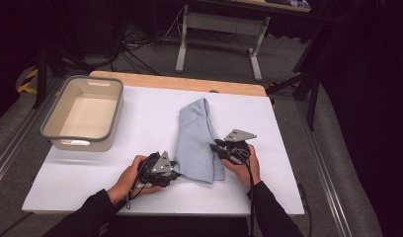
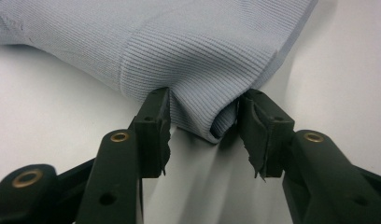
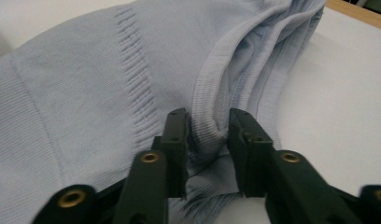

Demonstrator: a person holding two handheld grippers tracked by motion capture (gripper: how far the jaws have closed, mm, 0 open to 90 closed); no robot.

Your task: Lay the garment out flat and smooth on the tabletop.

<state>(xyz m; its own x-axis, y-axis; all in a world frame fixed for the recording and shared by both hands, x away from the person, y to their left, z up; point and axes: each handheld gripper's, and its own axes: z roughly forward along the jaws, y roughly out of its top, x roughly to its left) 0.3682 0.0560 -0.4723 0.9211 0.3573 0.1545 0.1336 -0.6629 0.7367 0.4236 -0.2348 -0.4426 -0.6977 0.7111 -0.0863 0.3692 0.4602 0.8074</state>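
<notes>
A pale blue ribbed garment lies folded lengthwise on the white tabletop, running from the far middle toward me. My left gripper is at its near left corner. In the left gripper view the jaws stand apart around the folded hem, which lies loosely between them. My right gripper is at the garment's right edge. Its jaws are pinched on a raised ridge of the cloth beside a seam.
A beige bin with a grey rim stands empty at the far left of the table. The table's wooden far edge borders a floor with cables and a desk frame. Both of the person's hands rest near the front edge.
</notes>
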